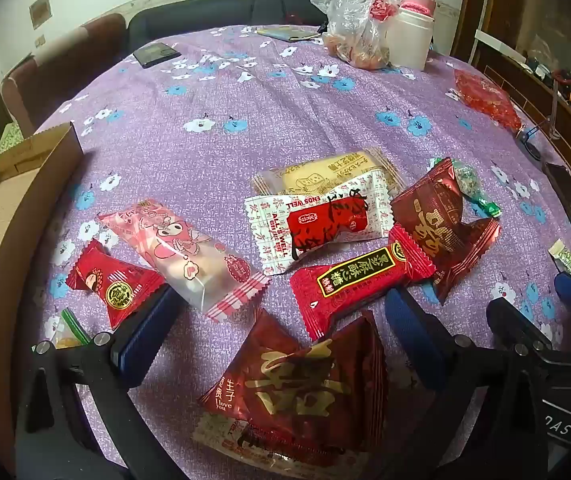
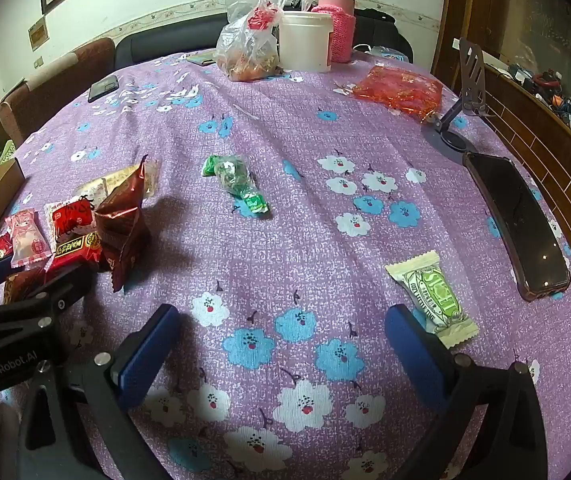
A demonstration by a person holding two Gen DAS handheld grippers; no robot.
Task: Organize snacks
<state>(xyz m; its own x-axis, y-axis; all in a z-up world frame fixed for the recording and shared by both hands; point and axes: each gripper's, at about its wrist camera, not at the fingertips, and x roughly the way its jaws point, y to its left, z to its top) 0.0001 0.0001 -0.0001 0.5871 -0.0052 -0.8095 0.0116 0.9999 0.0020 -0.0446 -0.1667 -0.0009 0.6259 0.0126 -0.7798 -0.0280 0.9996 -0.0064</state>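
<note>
A green sweet [image 1: 62, 330] hides partly behind the left gripper [image 1: 277, 332]. Both the left and the right gripper [image 2: 281, 340] gape wide, holding nothing.

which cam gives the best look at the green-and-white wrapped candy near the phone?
Right wrist. The green-and-white candy lies whole and unoccluded beside the right gripper, near the black phone. The left wrist view catches only a small, partly hidden piece of it at the far right edge.
</note>
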